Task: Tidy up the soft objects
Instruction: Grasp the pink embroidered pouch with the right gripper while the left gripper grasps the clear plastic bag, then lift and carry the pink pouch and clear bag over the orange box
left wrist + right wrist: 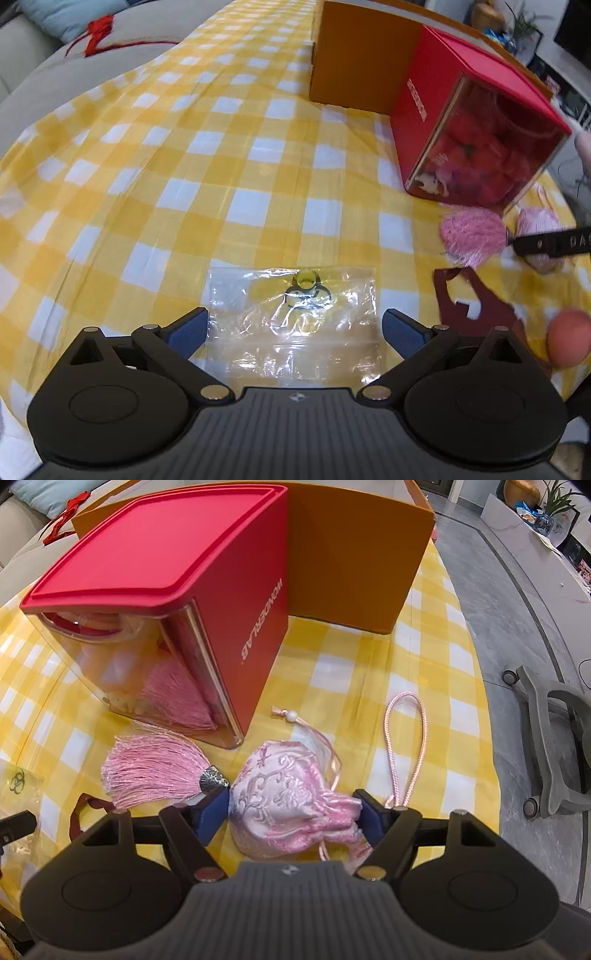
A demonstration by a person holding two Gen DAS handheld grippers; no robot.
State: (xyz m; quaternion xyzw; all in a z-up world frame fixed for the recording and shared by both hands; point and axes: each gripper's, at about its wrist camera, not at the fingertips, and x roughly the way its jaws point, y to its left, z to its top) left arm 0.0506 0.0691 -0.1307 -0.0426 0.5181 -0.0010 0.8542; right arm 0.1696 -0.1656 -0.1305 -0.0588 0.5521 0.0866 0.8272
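Left gripper (293,330) jaws wide apart over crinkled clear plastic bag (295,321), left of red box with clear front (155,602). Pink embroidered satin pouch (291,801) just in front of box, pink tassel (147,771) attached; right gripper (293,814) jaws straddle pouch, contact unclear.

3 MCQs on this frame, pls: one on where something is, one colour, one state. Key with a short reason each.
1. The clear plastic bag lies:
A. between the left gripper's fingers
B. atop the red box
C. inside the orange box

2. The tassel is:
A. yellow
B. pink
C. blue

3. The right gripper is:
A. shut on nothing
B. around the brocade pouch
C. holding the cord loop

Key: 1 A, the bag sits flat on the cloth between the open fingers. 2 B, its threads are pink. 3 B, the blue pads flank the pouch.
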